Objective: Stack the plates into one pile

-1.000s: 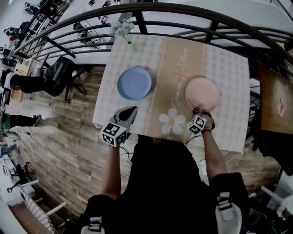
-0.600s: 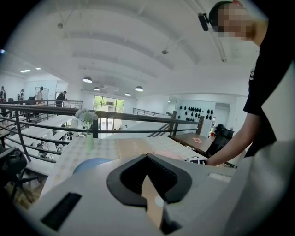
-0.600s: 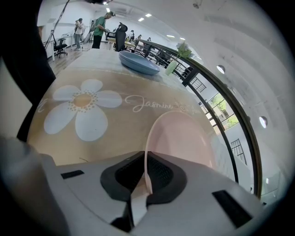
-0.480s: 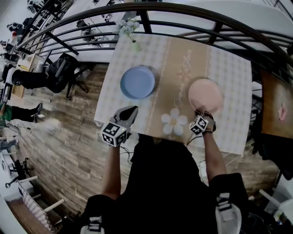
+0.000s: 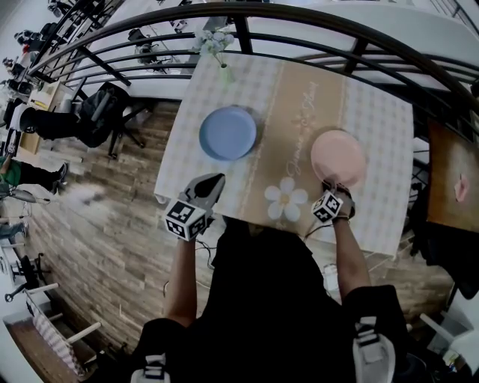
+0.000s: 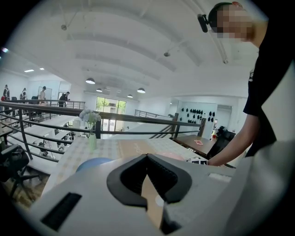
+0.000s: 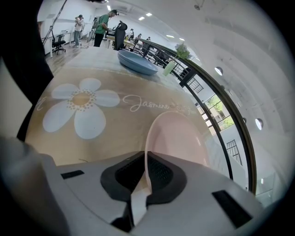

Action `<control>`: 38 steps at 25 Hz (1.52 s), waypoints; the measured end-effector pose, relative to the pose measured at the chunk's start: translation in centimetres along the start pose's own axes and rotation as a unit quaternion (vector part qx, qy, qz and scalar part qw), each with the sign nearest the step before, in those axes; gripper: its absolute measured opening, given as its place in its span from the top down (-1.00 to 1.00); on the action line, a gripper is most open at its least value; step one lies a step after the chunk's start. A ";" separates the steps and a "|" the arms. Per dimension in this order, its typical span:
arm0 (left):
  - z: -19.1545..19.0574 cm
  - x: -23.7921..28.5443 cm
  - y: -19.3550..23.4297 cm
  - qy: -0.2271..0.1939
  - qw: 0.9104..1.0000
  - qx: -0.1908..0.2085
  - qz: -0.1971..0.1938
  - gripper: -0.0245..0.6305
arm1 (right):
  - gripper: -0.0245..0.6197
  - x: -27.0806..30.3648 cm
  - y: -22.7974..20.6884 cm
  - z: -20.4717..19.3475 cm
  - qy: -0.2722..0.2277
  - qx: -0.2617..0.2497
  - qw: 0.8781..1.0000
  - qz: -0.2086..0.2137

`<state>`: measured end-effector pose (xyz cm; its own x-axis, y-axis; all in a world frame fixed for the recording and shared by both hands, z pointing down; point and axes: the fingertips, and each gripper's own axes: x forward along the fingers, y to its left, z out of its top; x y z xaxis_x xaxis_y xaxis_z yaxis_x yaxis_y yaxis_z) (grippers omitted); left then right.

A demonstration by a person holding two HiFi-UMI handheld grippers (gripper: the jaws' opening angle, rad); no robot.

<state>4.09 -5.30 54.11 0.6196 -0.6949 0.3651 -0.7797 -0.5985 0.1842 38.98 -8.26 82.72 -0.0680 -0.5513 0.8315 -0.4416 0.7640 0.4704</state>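
Note:
On the table's left half, a blue plate (image 5: pixel 228 132) lies flat, also seen as blue plate (image 7: pixel 137 63) and blue plate (image 6: pixel 94 163). A pink plate (image 5: pixel 338 157) lies on the right half. My right gripper (image 5: pixel 329 187) is at its near edge. In the right gripper view, the jaws have just been closing and my right gripper (image 7: pixel 146 156) is shut on the rim of the pink plate (image 7: pixel 177 138). Off the table's near left corner, my left gripper (image 5: pixel 215 182) is shut and holds nothing. It points across the table, its tip (image 6: pixel 147 156) well short of the blue plate.
The checked tablecloth (image 5: pixel 374 112) has a tan runner with a daisy print (image 5: pixel 285 200). A vase of flowers (image 5: pixel 217 48) stands at the far left corner. A curved black railing (image 5: pixel 299 15) runs behind the table. A brown table (image 5: pixel 449 172) stands to the right.
Neither plate nor either gripper has visibly moved. Only the head camera has drifted a little, so the table sits slightly further right in the view.

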 end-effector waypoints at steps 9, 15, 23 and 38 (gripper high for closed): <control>0.6 -1.5 0.6 -0.005 1.000 0.002 0.004 0.92 | 0.89 -0.8 -0.4 1.3 -0.010 -0.001 1.000 -0.015; 0.4 -1.7 0.9 -0.011 1.000 -0.001 0.002 0.92 | 0.89 -1.1 -1.4 2.6 -0.022 -0.014 0.999 -0.031; 0.1 -2.9 2.5 -0.018 1.000 -0.007 0.009 0.92 | 0.88 -1.1 -1.0 4.5 -0.025 -0.035 0.999 -0.031; 0.1 -5.7 7.9 -0.027 0.999 -0.017 0.014 0.92 | 0.88 -1.5 -0.3 10.8 -0.027 -0.060 0.997 -0.036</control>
<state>-5.62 -6.05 53.42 0.6005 -0.7325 0.3206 -0.7990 -0.5652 0.2052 29.56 -11.31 78.17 -0.0894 -0.6217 0.7782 -0.3367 0.7542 0.5638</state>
